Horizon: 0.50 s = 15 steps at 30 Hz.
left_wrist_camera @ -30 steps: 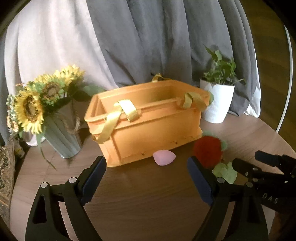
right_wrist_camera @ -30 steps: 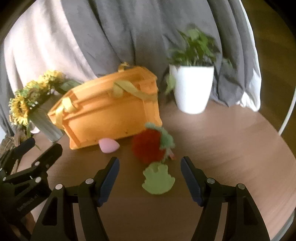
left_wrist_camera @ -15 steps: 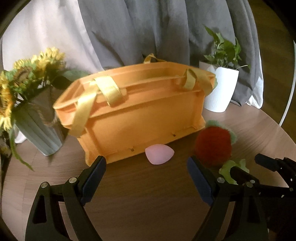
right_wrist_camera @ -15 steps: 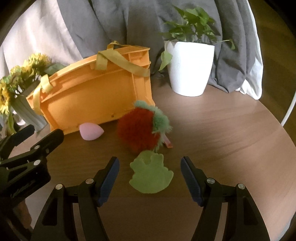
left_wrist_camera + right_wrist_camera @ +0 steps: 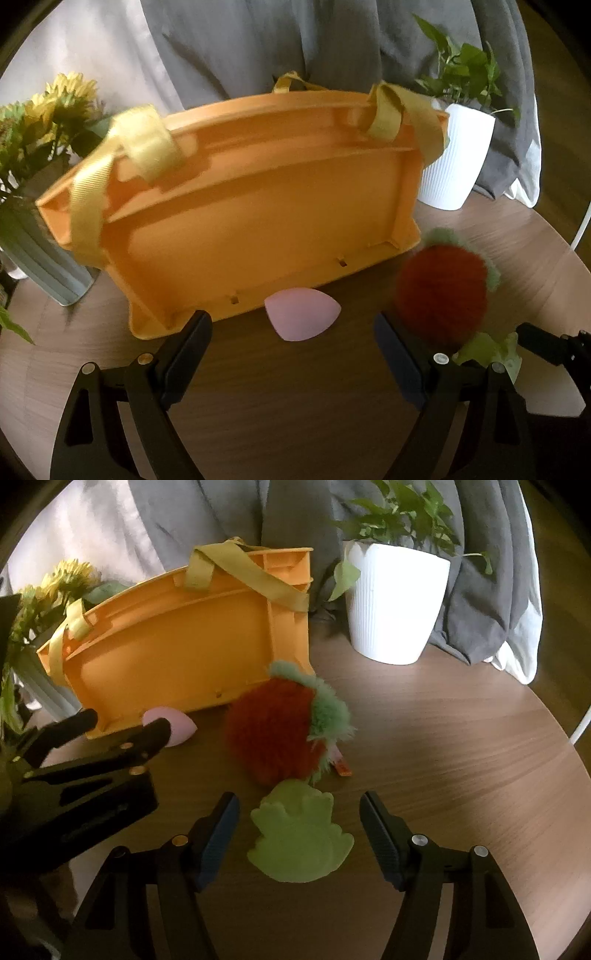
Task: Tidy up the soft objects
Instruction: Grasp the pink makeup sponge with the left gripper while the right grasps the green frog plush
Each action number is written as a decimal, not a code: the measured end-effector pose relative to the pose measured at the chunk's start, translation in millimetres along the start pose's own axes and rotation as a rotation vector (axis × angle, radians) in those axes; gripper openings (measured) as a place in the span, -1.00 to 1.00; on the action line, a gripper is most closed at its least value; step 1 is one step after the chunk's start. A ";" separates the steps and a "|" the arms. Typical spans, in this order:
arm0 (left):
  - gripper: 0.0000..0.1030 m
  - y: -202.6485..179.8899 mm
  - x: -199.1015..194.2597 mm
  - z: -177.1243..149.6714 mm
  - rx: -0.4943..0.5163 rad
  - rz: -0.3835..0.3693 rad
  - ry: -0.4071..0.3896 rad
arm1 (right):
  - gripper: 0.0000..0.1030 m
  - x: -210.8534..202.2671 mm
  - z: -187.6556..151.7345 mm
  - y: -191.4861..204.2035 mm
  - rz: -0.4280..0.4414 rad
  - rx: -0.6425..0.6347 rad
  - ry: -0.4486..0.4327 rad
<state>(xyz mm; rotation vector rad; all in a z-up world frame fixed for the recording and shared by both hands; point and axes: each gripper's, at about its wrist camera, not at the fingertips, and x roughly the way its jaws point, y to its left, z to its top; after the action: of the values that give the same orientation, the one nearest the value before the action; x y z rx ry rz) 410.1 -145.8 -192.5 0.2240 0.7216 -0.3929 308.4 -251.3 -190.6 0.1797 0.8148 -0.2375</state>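
Note:
An orange crate [image 5: 258,218] with yellow strap handles stands on the round wooden table; it also shows in the right wrist view [image 5: 177,653]. A pink teardrop sponge [image 5: 301,314] lies by its front wall, just ahead of my open left gripper [image 5: 291,343]. A red furry strawberry plush [image 5: 273,731] with a green top lies right of the sponge. A flat green sponge [image 5: 301,842] lies between the fingers of my open right gripper [image 5: 299,830]. The left gripper [image 5: 88,746] partly covers the pink sponge [image 5: 183,727] in the right wrist view.
A white pot with a green plant [image 5: 395,605] stands behind and right of the crate. A grey vase of sunflowers [image 5: 40,206] stands left of the crate. Grey and white curtains hang behind. The table edge [image 5: 569,746] curves round at the right.
Both grippers have moved forward toward the table objects. The pink sponge is now close ahead of the left gripper and the green sponge sits between the right fingers. Both stay open.

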 end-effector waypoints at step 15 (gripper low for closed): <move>0.61 -11.2 33.3 7.2 0.009 0.010 0.069 | 0.02 17.3 3.4 -10.5 0.011 0.084 0.047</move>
<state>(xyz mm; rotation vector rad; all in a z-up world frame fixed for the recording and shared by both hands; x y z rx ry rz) 432.4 -167.4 -210.5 0.2505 0.7866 -0.3808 319.3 -264.7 -201.8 0.2693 0.8508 -0.2576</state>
